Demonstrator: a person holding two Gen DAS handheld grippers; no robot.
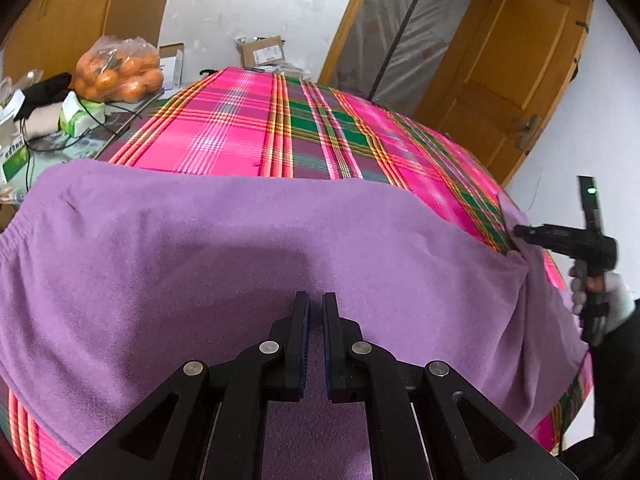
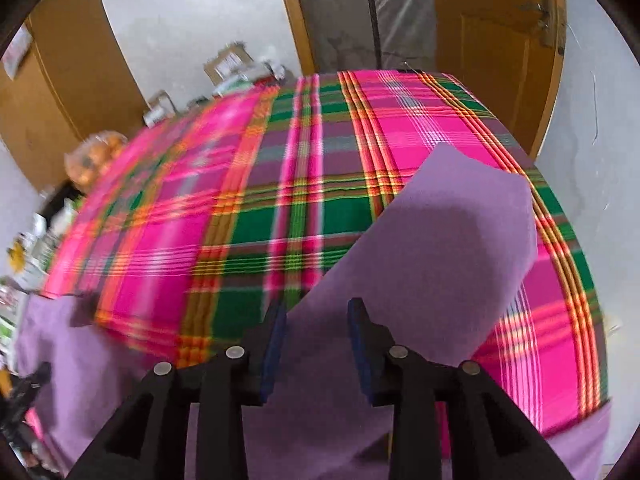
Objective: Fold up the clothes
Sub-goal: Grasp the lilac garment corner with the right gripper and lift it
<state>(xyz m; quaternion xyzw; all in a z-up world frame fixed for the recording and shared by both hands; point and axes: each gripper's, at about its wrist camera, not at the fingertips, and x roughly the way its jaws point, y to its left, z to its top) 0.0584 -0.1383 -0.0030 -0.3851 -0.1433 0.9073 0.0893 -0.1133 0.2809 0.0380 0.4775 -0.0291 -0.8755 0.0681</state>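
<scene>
Two grippers work one purple garment (image 1: 224,264), spread across the near edge of the plaid table (image 1: 248,128). My left gripper (image 1: 316,320) sits nearly closed over it; my right gripper (image 2: 318,320) stands open over a lifted flap. I judge a fold just laid; next, regrip an edge.

A purple cloth (image 1: 248,248) lies flat on a pink plaid table (image 1: 256,128); the left gripper (image 1: 316,304) hangs just over it, nearly closed; the right gripper (image 1: 520,234) touches the cloth's far corner; oranges (image 1: 120,72) sit beside the table.
</scene>
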